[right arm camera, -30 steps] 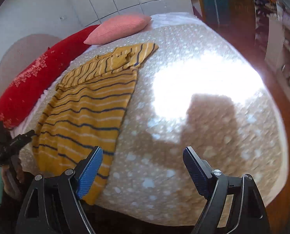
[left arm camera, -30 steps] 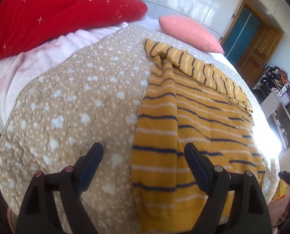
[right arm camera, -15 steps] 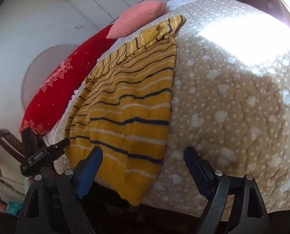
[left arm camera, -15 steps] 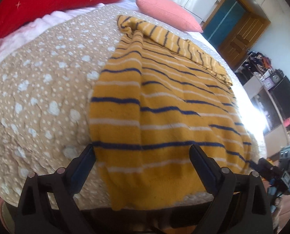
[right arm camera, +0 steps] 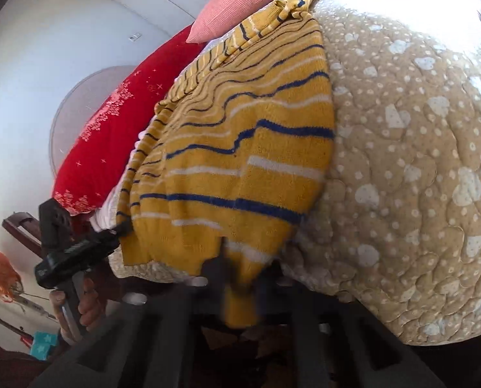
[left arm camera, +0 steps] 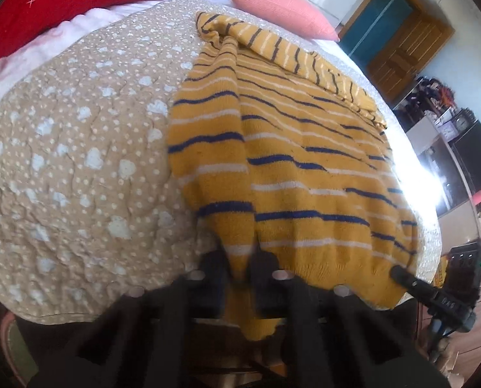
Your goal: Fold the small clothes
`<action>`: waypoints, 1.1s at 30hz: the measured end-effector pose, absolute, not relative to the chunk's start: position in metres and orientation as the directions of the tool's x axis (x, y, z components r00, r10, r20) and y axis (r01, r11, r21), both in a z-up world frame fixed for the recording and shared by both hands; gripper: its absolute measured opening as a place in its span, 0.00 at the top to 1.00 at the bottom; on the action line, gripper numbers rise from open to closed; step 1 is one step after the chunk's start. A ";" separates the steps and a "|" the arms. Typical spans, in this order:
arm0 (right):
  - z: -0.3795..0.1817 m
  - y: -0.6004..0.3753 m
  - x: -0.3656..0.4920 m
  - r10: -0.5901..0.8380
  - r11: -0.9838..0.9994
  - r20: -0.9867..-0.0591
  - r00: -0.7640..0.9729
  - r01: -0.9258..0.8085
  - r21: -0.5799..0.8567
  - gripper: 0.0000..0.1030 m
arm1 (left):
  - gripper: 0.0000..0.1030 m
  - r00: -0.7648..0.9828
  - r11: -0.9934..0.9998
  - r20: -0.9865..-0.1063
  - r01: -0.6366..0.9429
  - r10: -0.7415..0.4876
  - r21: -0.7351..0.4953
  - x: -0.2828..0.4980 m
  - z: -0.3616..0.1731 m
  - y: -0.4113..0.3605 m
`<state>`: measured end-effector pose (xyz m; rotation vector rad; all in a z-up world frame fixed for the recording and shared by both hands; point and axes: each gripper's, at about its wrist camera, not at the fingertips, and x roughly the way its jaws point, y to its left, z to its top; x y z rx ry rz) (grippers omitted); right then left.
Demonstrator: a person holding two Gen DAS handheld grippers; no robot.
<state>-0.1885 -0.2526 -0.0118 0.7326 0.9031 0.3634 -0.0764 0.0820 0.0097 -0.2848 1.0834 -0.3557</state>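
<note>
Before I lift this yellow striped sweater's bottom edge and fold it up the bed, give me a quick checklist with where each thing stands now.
1. Left gripper shut on the yellow striped sweater hem: ok.
2. Right gripper shut on the hem: ok.
3. Each gripper at its own bottom corner: ok, left at the left corner, right at the right.
4. Both layers pinched in each gripper: cannot tell, the fabric there is blurred.
5. Sweater flat on the quilt: not ok, ripples run along its left side and the sleeve is bunched at the top.
6. Pink pillow apart from the landing area: ok.
</note>
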 end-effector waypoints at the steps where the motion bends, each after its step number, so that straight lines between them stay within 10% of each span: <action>1: -0.004 -0.253 -0.189 0.577 0.702 -0.565 0.590 -0.005 0.712 0.89 | 0.91 0.426 0.896 -0.791 0.139 -0.439 -0.422 -0.076 0.015 0.086; 13: 0.096 -0.277 -0.070 0.571 0.708 -0.426 0.702 -0.159 0.688 0.89 | 0.91 0.561 0.884 -0.691 0.190 -0.456 -0.428 0.031 0.104 0.063; 26: 0.061 -0.312 0.131 0.527 0.660 -0.503 0.685 0.043 0.750 0.87 | 0.90 0.444 0.890 -0.790 0.040 -0.424 -0.455 0.221 0.057 0.029; 31: 0.026 -0.343 0.160 0.489 0.515 -0.460 0.741 0.180 0.838 0.24 | 0.75 0.390 0.774 -0.725 -0.050 -0.567 -0.632 0.260 0.033 0.047; 33: 0.019 -0.353 0.166 0.461 0.472 -0.444 0.768 0.211 0.856 0.24 | 0.60 0.403 0.738 -0.691 -0.055 -0.600 -0.672 0.268 0.035 0.052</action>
